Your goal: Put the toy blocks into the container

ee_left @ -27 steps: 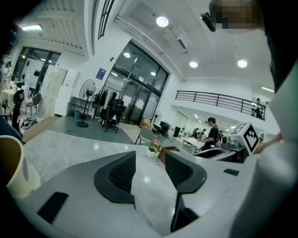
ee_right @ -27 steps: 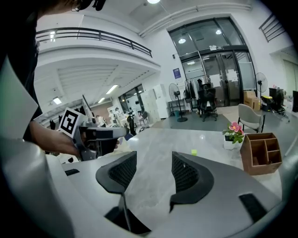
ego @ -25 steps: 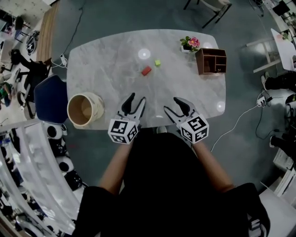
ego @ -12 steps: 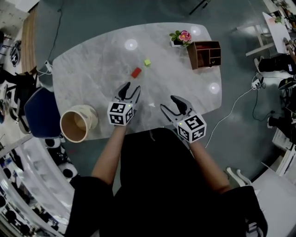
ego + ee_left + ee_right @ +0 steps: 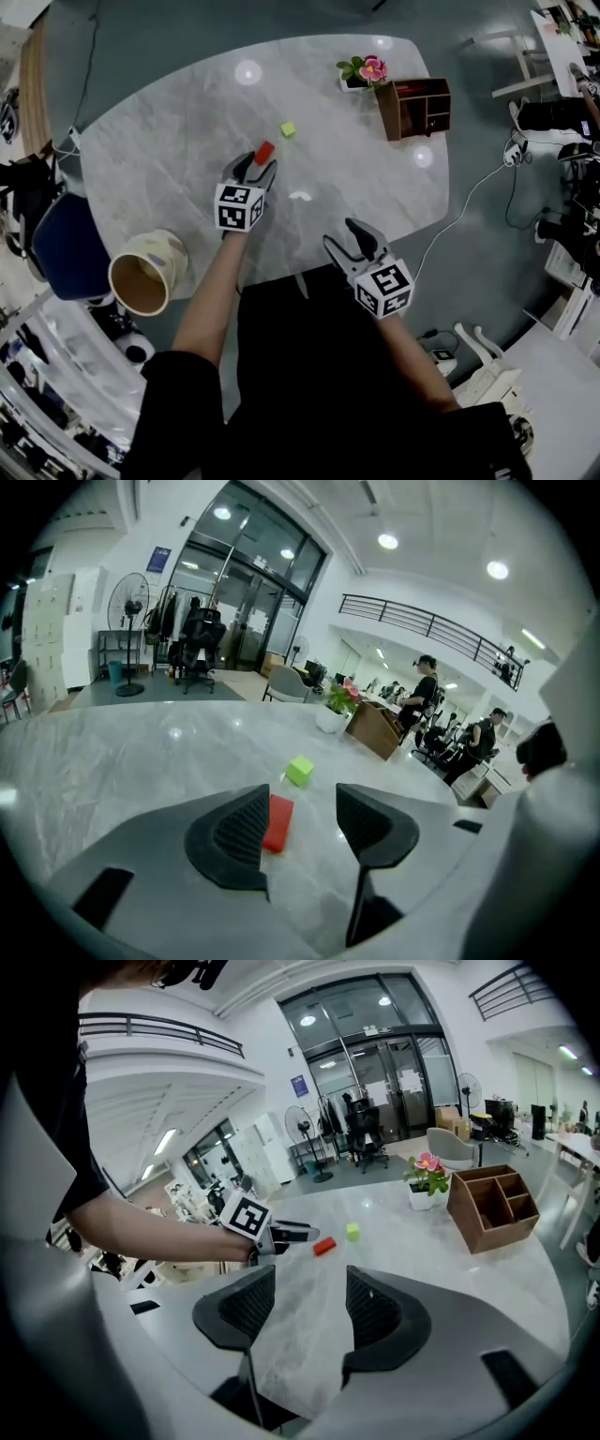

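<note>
A red block (image 5: 264, 152) and a green block (image 5: 288, 129) lie apart on the marble table (image 5: 159, 159). My left gripper (image 5: 255, 170) reaches out low over the table, its tips just short of the red block. In the left gripper view the red block (image 5: 278, 822) lies ahead, close to the left jaw, and the green block (image 5: 300, 771) sits beyond. Those jaws have just been opening and no pad presses on anything. My right gripper (image 5: 345, 240) hovers open and empty at the table's near edge. The container, a round beige tub (image 5: 141, 273), stands at the near left edge.
A wooden desk organiser (image 5: 412, 105) and a small flower pot (image 5: 361, 73) stand at the table's far right. A blue chair (image 5: 58, 246) sits left of the tub. The right gripper view shows the left gripper (image 5: 291, 1234) beside the red block (image 5: 324, 1246).
My left gripper has moved forward and down across the table to the red block, its jaws spreading wider. The right gripper has sunk a little near the table's front edge.
</note>
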Demonstrator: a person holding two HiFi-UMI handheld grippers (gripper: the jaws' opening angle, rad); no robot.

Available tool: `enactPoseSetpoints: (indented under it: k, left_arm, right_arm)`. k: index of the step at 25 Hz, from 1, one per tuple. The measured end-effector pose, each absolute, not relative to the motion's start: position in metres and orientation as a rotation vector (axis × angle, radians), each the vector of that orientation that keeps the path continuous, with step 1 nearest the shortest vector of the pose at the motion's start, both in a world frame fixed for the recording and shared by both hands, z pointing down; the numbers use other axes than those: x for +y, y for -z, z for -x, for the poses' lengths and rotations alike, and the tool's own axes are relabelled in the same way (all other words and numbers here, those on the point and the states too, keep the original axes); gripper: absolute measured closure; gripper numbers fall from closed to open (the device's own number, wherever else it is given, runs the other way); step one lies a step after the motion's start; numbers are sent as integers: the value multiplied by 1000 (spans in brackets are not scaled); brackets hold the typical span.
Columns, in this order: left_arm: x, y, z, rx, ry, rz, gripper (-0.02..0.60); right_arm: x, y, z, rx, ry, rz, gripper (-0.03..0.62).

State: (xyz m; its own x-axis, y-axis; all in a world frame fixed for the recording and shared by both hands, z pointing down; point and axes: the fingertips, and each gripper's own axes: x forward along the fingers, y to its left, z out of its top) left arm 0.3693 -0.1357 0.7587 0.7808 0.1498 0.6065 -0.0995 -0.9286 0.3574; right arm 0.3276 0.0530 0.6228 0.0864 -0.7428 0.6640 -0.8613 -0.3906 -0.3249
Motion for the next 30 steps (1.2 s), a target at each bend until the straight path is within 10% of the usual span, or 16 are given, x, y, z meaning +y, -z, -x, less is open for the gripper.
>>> enactPoseSetpoints:
  k: [30]
  left_arm:
    - [-143, -836, -389, 49, -1321, -2770, 440]
  right_arm:
    - [84, -631, -340, -1503, -1241, -2348, 388]
